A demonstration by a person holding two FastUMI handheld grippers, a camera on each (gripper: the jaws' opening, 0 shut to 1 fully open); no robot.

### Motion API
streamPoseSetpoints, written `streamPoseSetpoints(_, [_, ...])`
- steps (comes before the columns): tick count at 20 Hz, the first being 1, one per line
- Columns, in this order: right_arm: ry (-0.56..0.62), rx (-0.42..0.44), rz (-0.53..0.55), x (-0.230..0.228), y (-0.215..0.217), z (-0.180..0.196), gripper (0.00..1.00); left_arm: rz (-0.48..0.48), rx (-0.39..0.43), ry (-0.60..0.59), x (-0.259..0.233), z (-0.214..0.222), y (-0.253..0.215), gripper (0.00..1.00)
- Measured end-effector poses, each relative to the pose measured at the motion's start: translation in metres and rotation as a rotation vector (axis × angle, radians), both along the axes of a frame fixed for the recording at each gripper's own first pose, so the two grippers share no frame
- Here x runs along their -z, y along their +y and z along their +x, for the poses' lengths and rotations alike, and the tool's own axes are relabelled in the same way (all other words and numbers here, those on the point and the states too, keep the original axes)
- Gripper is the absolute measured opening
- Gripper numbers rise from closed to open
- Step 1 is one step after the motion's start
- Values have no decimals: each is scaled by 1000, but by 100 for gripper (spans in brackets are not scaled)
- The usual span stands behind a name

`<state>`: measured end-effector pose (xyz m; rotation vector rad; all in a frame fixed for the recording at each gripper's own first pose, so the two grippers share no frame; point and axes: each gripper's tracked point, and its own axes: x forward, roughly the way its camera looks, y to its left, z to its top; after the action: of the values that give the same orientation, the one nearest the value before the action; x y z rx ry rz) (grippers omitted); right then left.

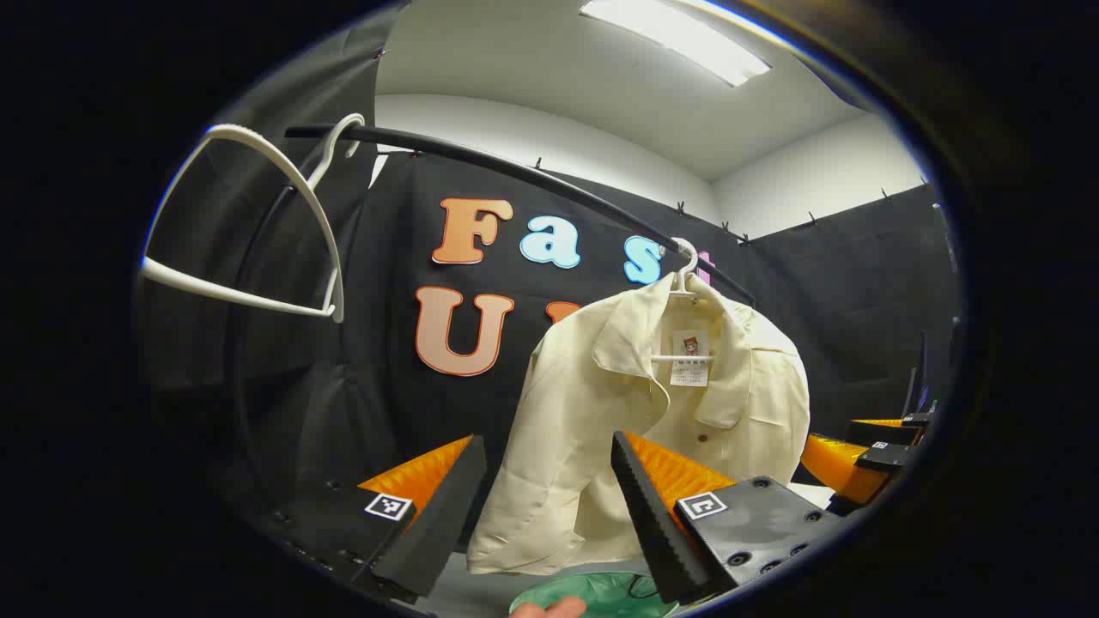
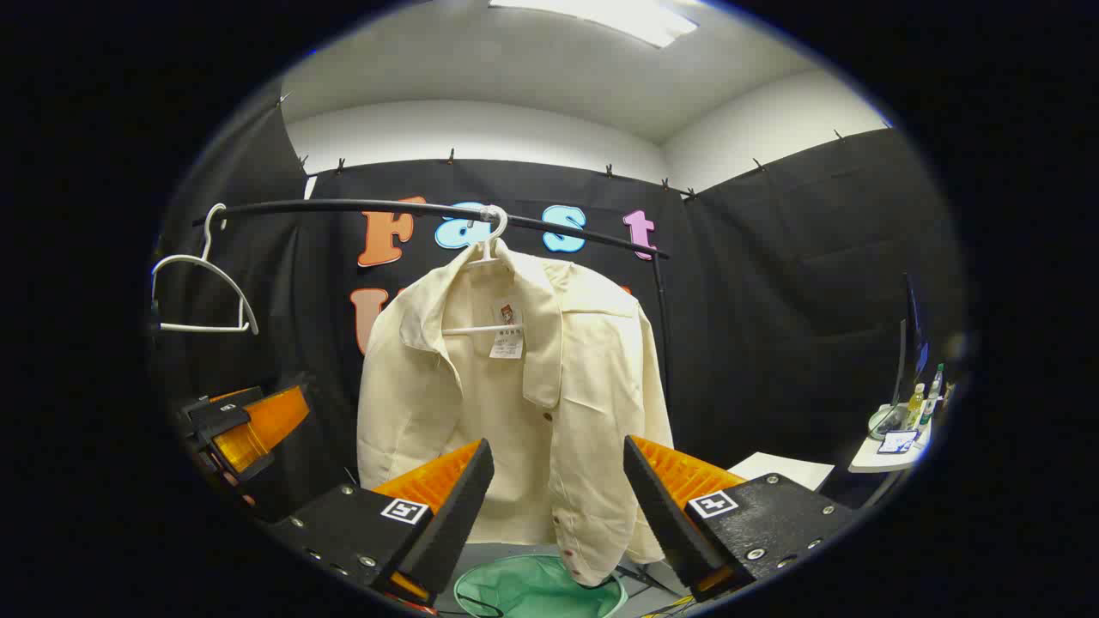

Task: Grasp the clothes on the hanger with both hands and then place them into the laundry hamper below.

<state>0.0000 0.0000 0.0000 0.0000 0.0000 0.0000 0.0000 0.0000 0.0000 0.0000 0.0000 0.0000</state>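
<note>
At far left, an empty white hanger (image 2: 202, 287) hangs on the black rail (image 2: 412, 208). To its right the cream shirt (image 2: 515, 386) hangs on its own hanger (image 2: 489, 245), hooked over the same rail, collar open, front hem drooping above the green laundry hamper (image 2: 537, 588) on the floor. The left tool (image 1: 545, 506) points at the shirt's lower left front, its fingers spread apart with nothing between them; the same tool appears at the left edge of the right gripper view. The right tool (image 2: 558, 506) faces the shirt's lower front, likewise spread wide and empty, the fabric lying beyond its fingertips. Neither tool touches the garment. Risks, as judged: a grip taken only on the hem may drag the hanger along the rail or unhook it with the shirt; thin cloth may slip from a shallow pinch; the collar may catch on the hanger's shoulders; the released shirt may drape over the hamper's rim instead of falling inside.
</note>
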Motion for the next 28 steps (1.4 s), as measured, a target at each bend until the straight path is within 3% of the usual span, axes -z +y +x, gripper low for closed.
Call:
streamPoseSetpoints(7, [0,-3,-2,2,0,1,94,0,1,1,1,3,0,96])
streamPoseSetpoints(8, [-1,-2,-3,2,0,1,94,-2,2,2,2,4,0,100])
streamPoseSetpoints(9, [-1,0,-3,2,-1,2,94,-5,2,4,3,4,-1,96])
streamPoseSetpoints(12, [-2,5,-3,2,-2,1,94,-8,5,5,5,5,-2,100])
streamPoseSetpoints(13, [-1,5,-3,3,-2,1,94,-8,5,3,4,5,-2,96])
streamPoseSetpoints(14, [-1,5,-3,3,-2,2,94,-7,6,1,4,5,-2,100])
streamPoseSetpoints(16, [-3,5,-3,2,-2,0,94,-6,6,-2,3,3,-2,96])
streamPoseSetpoints(25, [-1,13,4,5,-5,-2,94,-1,10,-9,-1,3,-3,96])
streamPoseSetpoints(26, [0,14,4,5,-5,-1,94,-2,10,-8,-1,3,-4,100])
streamPoseSetpoints(28, [3,14,-6,7,-5,2,94,-1,10,-6,0,2,-3,96])
